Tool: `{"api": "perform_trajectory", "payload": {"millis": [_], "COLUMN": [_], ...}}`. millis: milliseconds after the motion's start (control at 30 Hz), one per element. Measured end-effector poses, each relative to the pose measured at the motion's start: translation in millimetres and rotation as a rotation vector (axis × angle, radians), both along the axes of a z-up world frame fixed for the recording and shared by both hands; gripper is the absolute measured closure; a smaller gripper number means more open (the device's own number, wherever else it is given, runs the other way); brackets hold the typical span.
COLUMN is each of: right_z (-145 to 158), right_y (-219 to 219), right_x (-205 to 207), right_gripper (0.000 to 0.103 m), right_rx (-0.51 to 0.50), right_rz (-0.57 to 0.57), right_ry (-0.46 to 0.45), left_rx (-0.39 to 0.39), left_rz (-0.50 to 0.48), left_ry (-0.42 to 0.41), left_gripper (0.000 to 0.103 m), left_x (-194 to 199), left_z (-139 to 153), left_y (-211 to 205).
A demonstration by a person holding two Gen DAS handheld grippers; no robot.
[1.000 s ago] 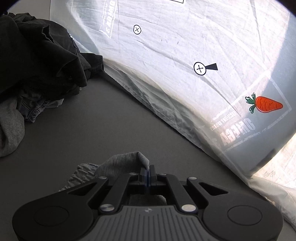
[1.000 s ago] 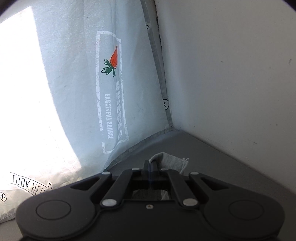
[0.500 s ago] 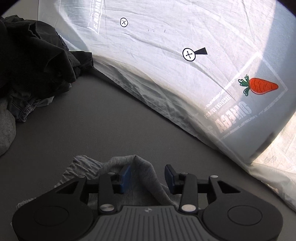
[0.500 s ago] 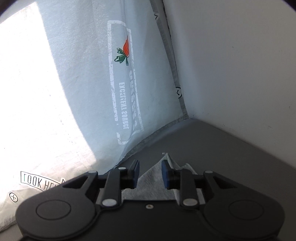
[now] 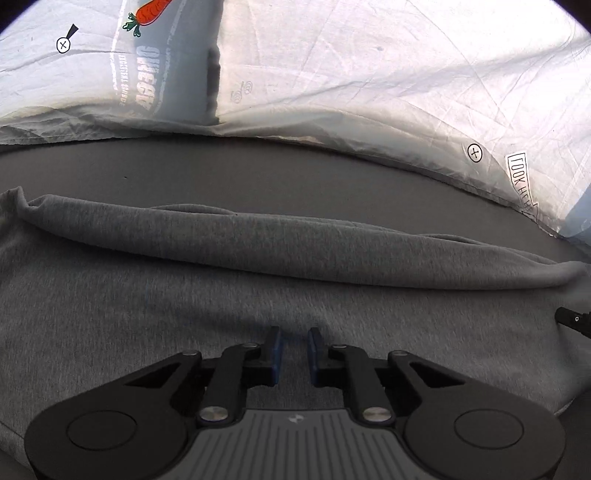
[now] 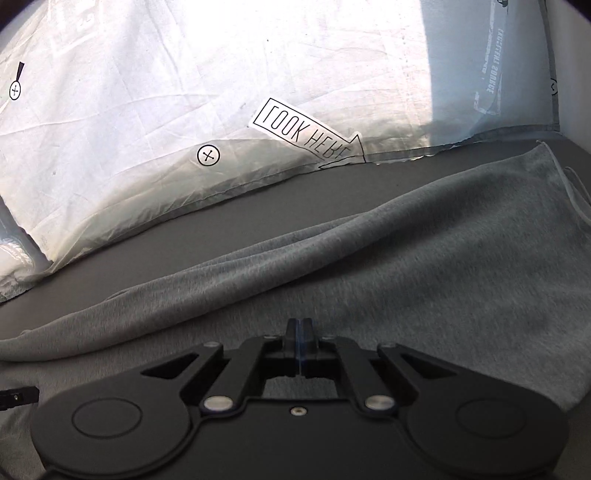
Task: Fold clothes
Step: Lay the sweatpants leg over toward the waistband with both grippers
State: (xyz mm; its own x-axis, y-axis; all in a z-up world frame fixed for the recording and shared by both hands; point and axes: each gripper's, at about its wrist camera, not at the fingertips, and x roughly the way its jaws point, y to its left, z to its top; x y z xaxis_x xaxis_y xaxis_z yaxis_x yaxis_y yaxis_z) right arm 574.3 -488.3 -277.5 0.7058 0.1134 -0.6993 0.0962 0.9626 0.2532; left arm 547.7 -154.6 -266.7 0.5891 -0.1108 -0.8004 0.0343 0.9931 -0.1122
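A grey garment [image 5: 258, 302] lies spread on the dark grey surface, with a long rolled fold [image 5: 295, 247] across its far edge. My left gripper [image 5: 294, 349] is open a little and hovers over the cloth, holding nothing. In the right wrist view the same garment [image 6: 424, 266] stretches to the right, its hemmed corner [image 6: 546, 155] at the far end. My right gripper [image 6: 299, 332] is shut, its pads together with no cloth visibly between them, just above the garment.
A white printed sheet [image 5: 369, 74] with a carrot print [image 5: 147, 13] hangs behind the surface; it also shows in the right wrist view [image 6: 184, 92] with a "LOOK HERE" arrow [image 6: 306, 133]. A pale wall [image 6: 576, 74] stands at the right. The other gripper's edge [image 5: 576, 321] shows at right.
Both grippers let go of the garment's corners and pulled back over the spread cloth. The left jaws narrowed but stay open; the right jaws closed empty. The dark clothes pile left the view.
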Motion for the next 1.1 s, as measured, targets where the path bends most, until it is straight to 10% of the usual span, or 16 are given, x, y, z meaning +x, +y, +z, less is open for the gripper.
{"api": "perform_trajectory", "payload": {"millis": [233,533,900,1100], "right_z": [7.0,15.9,8.2,9.1], "right_y": [30.1,24.7,-90.3,-170.4], "right_x": [53.6,95.8,-36.4,-109.0], "right_gripper": [0.102,0.095,0.084,0.077], "right_rx": [-0.036,0.027,-0.146,-0.126], "right_rz": [0.126,0.047,-0.338,-0.594], "right_ry": [-0.013,-0.040,-0.021,0.012], "left_rx": [-0.018,-0.040,0.000,0.151], "left_rz": [-0.116,0.022,0.080,0.081], "left_ry": [-0.033,-0.064,0.041,0.084], "left_gripper": [0.086,0.084,0.072,0.070], "left_x": [44.3,101.7,13.8,-40.0], "left_z": [-6.4,-1.2,1.7,9.4], "left_y": [-38.2,-33.1,3.0,13.5]}}
